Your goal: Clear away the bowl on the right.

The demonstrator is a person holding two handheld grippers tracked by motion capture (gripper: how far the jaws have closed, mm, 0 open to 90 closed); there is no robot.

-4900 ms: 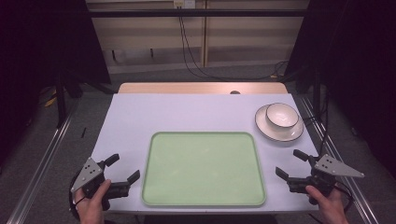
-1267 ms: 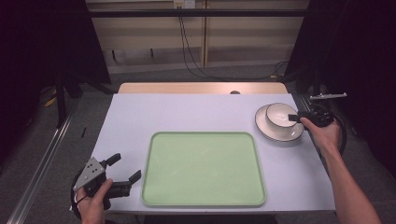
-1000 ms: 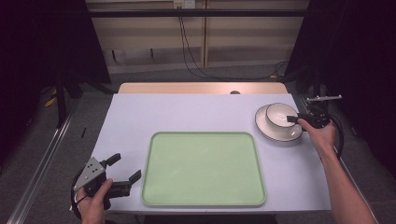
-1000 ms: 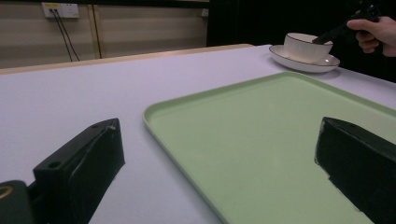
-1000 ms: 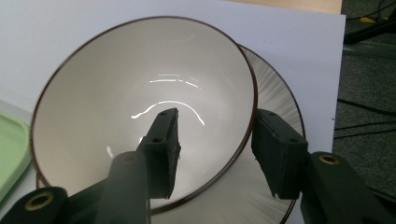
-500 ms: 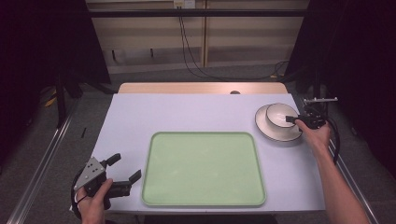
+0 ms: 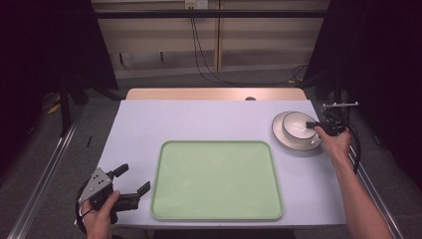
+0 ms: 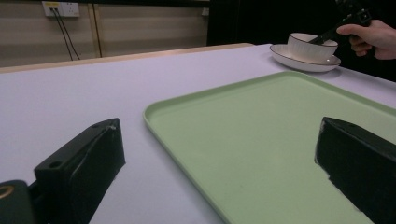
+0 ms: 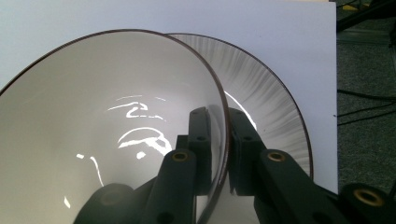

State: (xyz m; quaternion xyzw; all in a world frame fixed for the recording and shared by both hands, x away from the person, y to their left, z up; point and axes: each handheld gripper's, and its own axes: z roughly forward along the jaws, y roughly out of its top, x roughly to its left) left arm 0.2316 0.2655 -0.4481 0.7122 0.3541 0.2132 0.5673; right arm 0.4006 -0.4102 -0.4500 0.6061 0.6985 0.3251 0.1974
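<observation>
right hand-held gripper (image 9: pixel 218 154): clamped on the near rim of the white ribbed ceramic bowl (image 7: pixel 298 125)
green plastic tray (image 7: pixel 217 180): 8 o'clock from bowl
left hand-held gripper (image 7: pixel 133 181): open, idle, far

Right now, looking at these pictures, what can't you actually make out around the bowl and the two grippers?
- Bowl: in the right gripper view its near side runs off the bottom edge.
- Plate: in that view the bowl covers its left part.
- Right gripper: too small in the high view to judge its grip.
- Left gripper: in the left gripper view its jaws are cut off by the bottom edge.
- Tray: its right side leaves that frame.
</observation>
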